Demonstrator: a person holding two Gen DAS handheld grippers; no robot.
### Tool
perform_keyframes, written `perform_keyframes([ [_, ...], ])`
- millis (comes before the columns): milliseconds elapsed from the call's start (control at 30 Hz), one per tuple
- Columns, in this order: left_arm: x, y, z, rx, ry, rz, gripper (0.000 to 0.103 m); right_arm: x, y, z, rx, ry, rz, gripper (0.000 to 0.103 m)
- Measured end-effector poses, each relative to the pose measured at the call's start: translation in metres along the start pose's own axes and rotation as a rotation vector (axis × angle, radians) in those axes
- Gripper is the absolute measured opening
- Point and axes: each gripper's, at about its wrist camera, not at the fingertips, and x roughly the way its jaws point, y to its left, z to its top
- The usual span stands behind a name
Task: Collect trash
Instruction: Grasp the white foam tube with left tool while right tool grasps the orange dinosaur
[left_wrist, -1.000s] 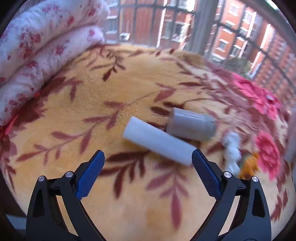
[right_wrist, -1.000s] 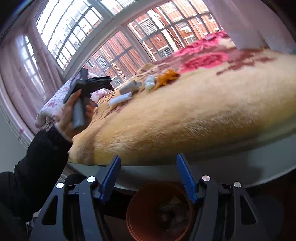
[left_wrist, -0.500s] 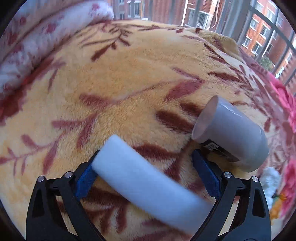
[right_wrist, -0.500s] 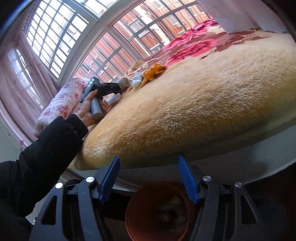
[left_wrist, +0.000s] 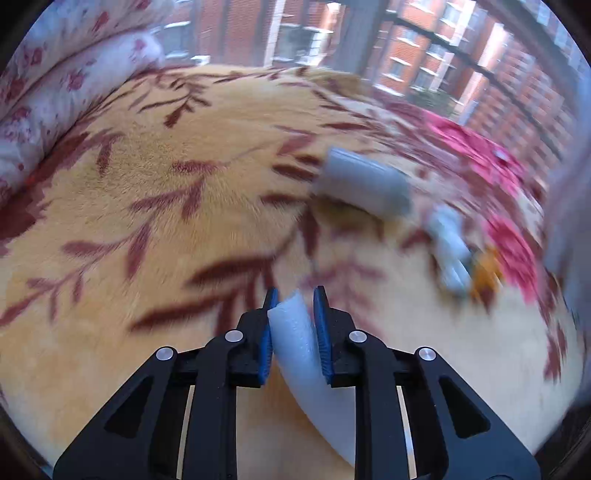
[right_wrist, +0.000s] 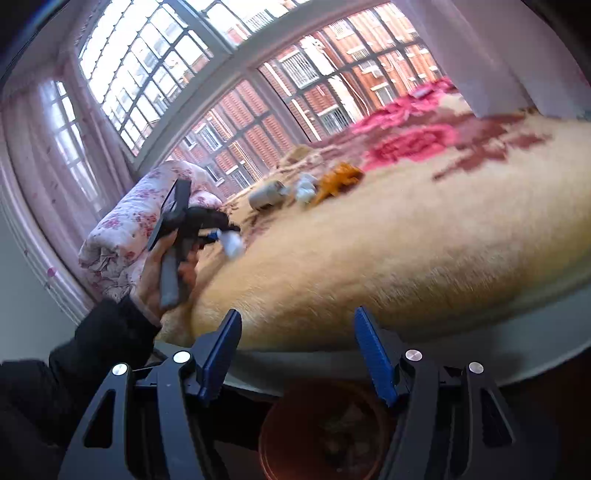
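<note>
My left gripper (left_wrist: 295, 299) is shut on a white foam tube (left_wrist: 310, 365), lifted above the yellow floral blanket (left_wrist: 147, 206). It also shows in the right wrist view (right_wrist: 218, 234) with the tube (right_wrist: 232, 242) in it. On the blanket lie a grey cup on its side (left_wrist: 364, 186) (right_wrist: 266, 194), a crumpled white tissue (left_wrist: 448, 245) (right_wrist: 306, 188) and an orange wrapper (left_wrist: 487, 271) (right_wrist: 340, 179). My right gripper (right_wrist: 297, 347) is open and empty, off the bed's edge above a brown bin (right_wrist: 325, 432) holding some trash.
A folded pink-flowered quilt (left_wrist: 55, 85) (right_wrist: 125, 229) lies at the blanket's left end. Large barred windows (right_wrist: 258, 92) stand behind the bed. A pale curtain (right_wrist: 498, 48) hangs at the right. The bed's white edge (right_wrist: 480, 350) runs in front of my right gripper.
My left gripper closed on the white foam tube and lifted it back from the grey cup. My right gripper stayed open above the bin.
</note>
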Motion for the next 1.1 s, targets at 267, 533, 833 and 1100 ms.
perform_keyframes([
  [267,-0.025,-0.011,-0.038,0.128,-0.083,-0.012,0.019,0.074,0.024,0.094,-0.092,0.011,-0.07,0.063],
  [533,0.01,-0.024,-0.055,0.196,-0.097,0.039,0.019,0.217,-0.031,0.178,0.273,0.152,-0.143,0.06],
  [833,0.007,-0.024,-0.065,0.22,-0.182,0.055,0.019,0.309,-0.047,0.187,0.393,0.21,-0.4,0.049],
  [1100,0.006,-0.016,-0.06,0.167,-0.168,-0.014,0.017,0.281,-0.041,0.182,0.299,0.125,-0.398,0.041],
])
